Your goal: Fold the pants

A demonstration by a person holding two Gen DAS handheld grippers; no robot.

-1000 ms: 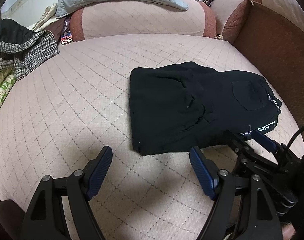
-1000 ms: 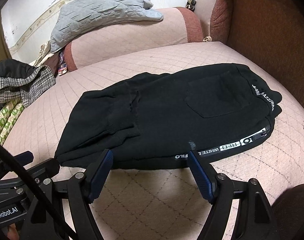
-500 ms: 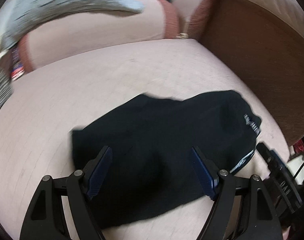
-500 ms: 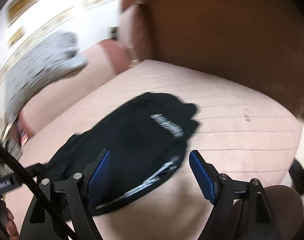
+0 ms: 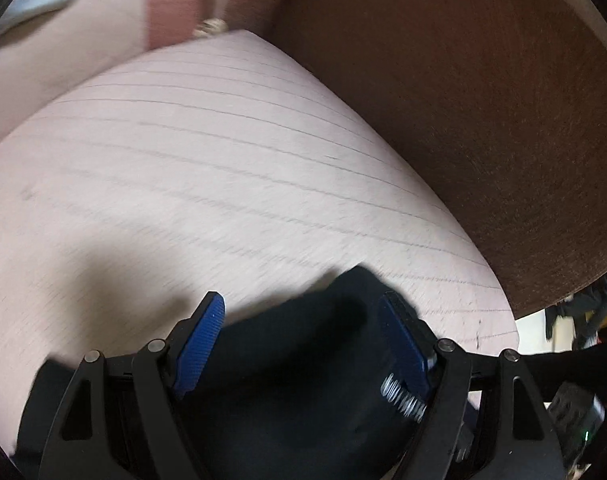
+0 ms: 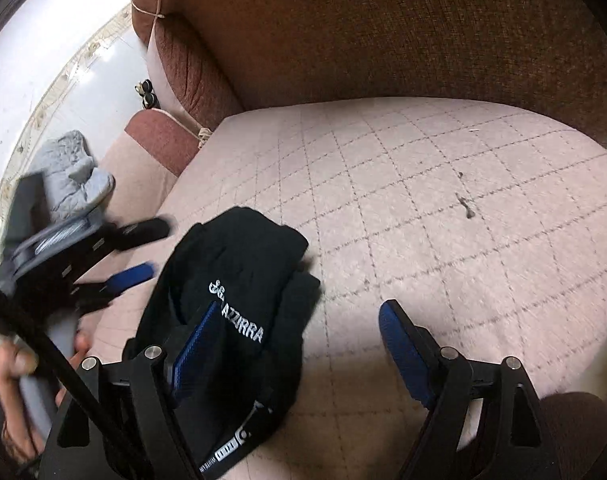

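The folded black pants (image 6: 239, 280) with white lettering lie on the pink quilted sofa seat (image 6: 443, 200). In the left wrist view the pants (image 5: 303, 360) fill the space between and below my left gripper's (image 5: 303, 336) open blue pads, close up. My right gripper (image 6: 299, 344) is open; its left pad sits over the pants' waistband, its right pad over bare seat. The left gripper (image 6: 131, 276) also shows in the right wrist view, just left of the pants. Both views are blurred by motion.
The brown sofa armrest (image 6: 383, 28) rises right behind the seat (image 5: 483, 100). A grey quilted cushion (image 6: 71, 168) lies on the backrest at far left. The seat's front edge drops off at the right (image 5: 515, 320).
Both grippers have swung right and moved in close over the pants' waistband end. The pants now sit between the left gripper's pads; both grippers have stayed open.
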